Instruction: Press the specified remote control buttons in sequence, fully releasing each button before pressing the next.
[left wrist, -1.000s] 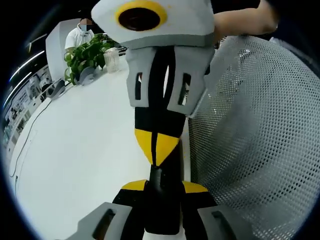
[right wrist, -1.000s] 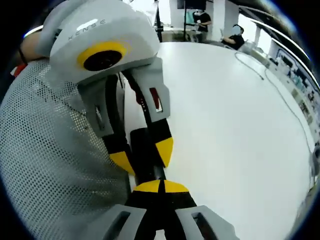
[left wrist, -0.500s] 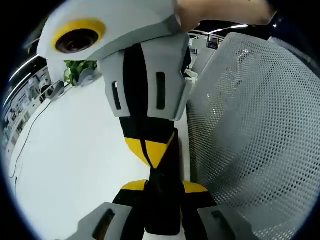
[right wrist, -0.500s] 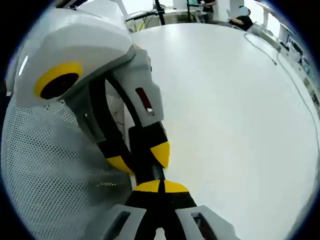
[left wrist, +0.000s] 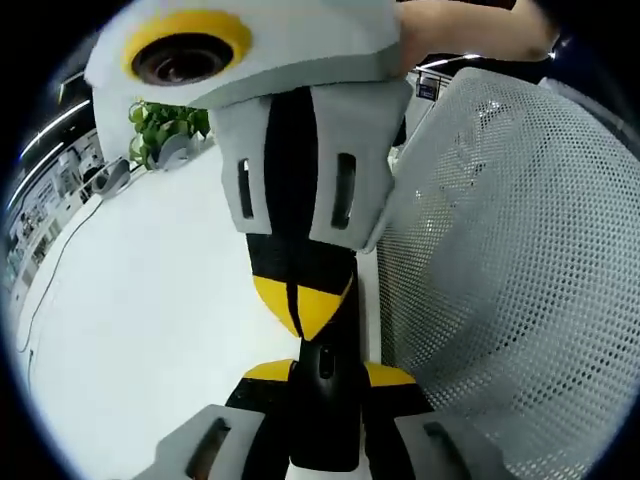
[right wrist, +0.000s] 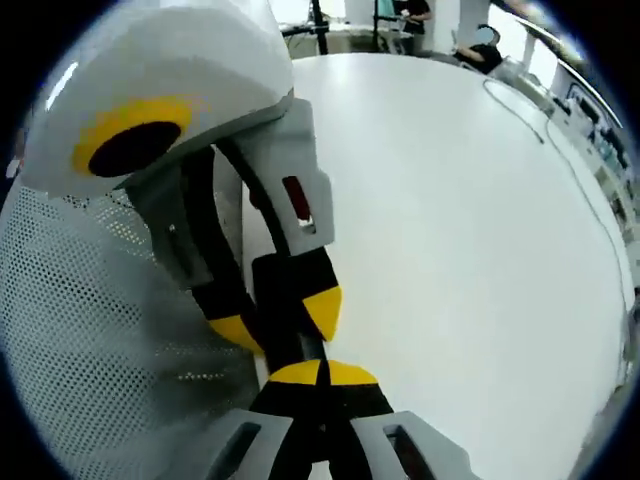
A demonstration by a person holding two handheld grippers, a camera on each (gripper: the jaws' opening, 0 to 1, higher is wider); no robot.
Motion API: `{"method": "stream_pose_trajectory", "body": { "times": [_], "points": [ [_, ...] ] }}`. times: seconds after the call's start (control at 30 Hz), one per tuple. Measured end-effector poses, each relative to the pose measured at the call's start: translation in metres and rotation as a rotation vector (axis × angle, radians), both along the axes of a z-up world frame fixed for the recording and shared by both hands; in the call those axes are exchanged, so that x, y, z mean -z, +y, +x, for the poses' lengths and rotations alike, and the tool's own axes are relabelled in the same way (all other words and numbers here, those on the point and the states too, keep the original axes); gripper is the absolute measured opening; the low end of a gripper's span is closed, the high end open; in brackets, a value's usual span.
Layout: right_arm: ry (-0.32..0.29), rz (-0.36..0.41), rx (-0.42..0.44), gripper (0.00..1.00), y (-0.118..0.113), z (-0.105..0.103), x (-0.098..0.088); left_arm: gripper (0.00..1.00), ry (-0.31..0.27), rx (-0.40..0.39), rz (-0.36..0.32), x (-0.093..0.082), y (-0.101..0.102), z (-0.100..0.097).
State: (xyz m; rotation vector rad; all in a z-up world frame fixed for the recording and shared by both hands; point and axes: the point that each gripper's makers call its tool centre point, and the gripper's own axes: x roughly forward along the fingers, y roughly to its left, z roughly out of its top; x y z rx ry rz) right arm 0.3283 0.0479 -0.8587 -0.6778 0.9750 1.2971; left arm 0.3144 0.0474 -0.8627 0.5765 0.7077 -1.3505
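My left gripper is shut on a slim black remote, which stands up between its yellow-tipped jaws. From above, my right gripper comes down with its yellow tips shut, and their point rests on the remote's upper end. The button beneath that point is hidden. In the right gripper view, my right gripper is shut at the bottom. Its tip meets the remote, which the left gripper holds as it reaches in from the upper left.
Both grippers hover over a white table. A white mesh chair back stands close beside them. A potted plant sits at the far end. A cable runs along the table edge. People sit far back.
The right gripper's body has tilted and swung above the remote while its shut tip stayed at the remote's upper end. The left gripper still holds the remote.
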Motion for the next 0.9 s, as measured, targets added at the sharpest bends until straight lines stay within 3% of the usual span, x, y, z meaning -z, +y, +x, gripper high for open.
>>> {"method": "stream_pose_trajectory", "body": {
  "times": [0.17,0.4,0.43,0.47,0.5,0.67,0.9],
  "points": [
    [-0.014,0.071,0.062,0.00,-0.002,-0.003,-0.003,0.25,0.003,-0.003,-0.003,0.000,0.000,0.000],
    [-0.012,0.094,-0.027,0.00,0.013,-0.016,-0.010,0.25,0.006,-0.007,-0.006,0.000,0.000,0.000],
    [-0.030,0.042,-0.062,0.00,0.008,-0.017,-0.004,0.25,0.007,-0.008,-0.007,0.000,0.000,0.000],
    [-0.069,0.042,-0.087,0.00,0.009,-0.015,-0.003,0.25,0.008,-0.007,-0.009,0.000,0.000,0.000],
    [-0.052,0.057,-0.085,0.00,0.012,-0.019,-0.004,0.25,0.011,-0.012,-0.009,0.000,0.000,0.000],
    [-0.178,0.013,-0.202,0.00,0.009,-0.018,-0.004,0.25,0.018,-0.015,-0.015,-0.001,0.000,0.000],
    [-0.239,-0.007,-0.268,0.00,0.011,-0.019,-0.002,0.25,0.019,-0.019,-0.015,-0.001,0.000,0.000]
  ]
}}
